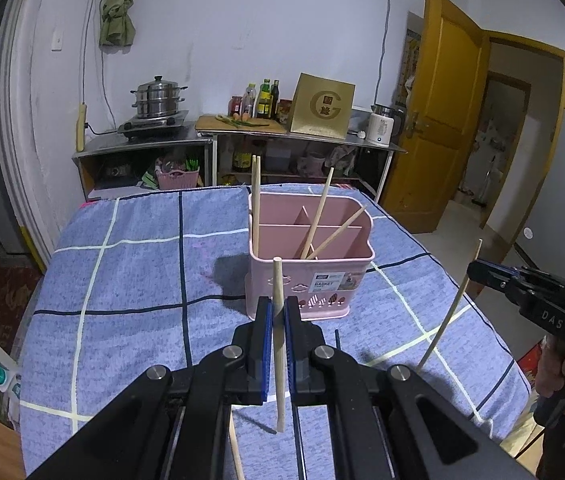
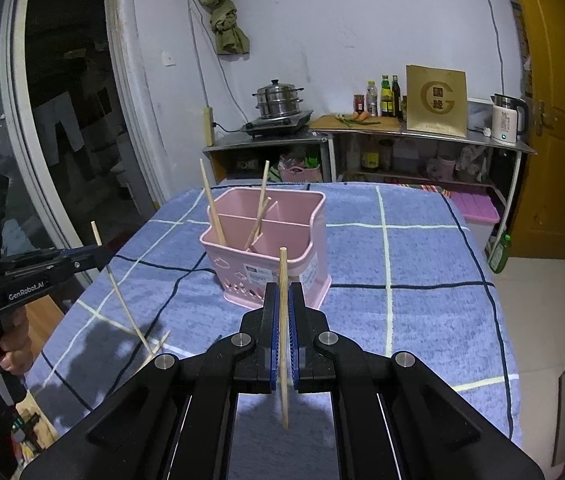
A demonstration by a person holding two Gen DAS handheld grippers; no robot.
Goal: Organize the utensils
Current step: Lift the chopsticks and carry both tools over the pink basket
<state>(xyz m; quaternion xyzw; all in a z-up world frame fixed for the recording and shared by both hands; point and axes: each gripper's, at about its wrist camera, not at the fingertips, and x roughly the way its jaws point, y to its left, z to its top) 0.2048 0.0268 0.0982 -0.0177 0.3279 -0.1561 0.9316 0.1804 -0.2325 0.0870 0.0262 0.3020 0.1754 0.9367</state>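
A pink divided utensil basket (image 1: 302, 276) (image 2: 242, 268) stands on the blue checked cloth with several wooden chopsticks (image 1: 255, 200) leaning in its compartments. My left gripper (image 1: 278, 304) is shut on an upright chopstick (image 1: 277, 280), just in front of the basket. The right wrist view shows that gripper (image 2: 102, 256) at the left with its chopstick (image 2: 120, 296) slanting down. My right gripper (image 2: 283, 288) is shut on another upright chopstick (image 2: 283, 268), also short of the basket; it appears at the right (image 1: 478, 272) in the left wrist view. A loose chopstick (image 2: 160, 346) lies on the cloth.
The cloth-covered table (image 2: 422, 248) drops off at its left, right and far edges. Behind it runs a metal counter (image 1: 142, 148) with a steamer pot (image 1: 158, 98), bottles and a kettle (image 2: 508, 118). An orange door (image 1: 450, 120) stands open at the right. A hand (image 2: 10, 344) grips the left tool.
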